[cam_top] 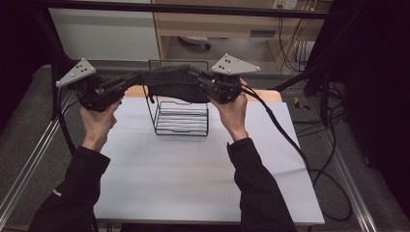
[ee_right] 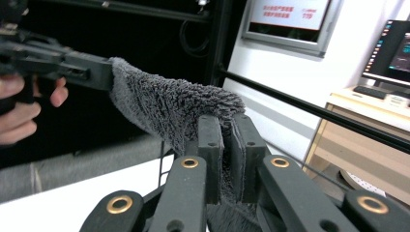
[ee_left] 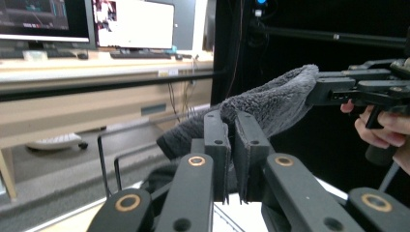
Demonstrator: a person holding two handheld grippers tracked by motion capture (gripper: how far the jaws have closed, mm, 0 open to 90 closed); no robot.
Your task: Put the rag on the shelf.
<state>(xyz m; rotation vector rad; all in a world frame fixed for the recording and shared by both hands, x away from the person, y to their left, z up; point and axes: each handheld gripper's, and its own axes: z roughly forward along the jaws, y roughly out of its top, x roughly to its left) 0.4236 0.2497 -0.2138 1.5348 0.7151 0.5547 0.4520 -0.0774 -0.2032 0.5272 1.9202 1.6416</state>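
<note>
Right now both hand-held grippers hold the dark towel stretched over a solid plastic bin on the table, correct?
Not quite: it is an open wire rack, not a solid plastic bin, as the high view shows. The rest stands: the left hand-held gripper and the right hand-held gripper each clamp an end of the dark towel above it.
</note>
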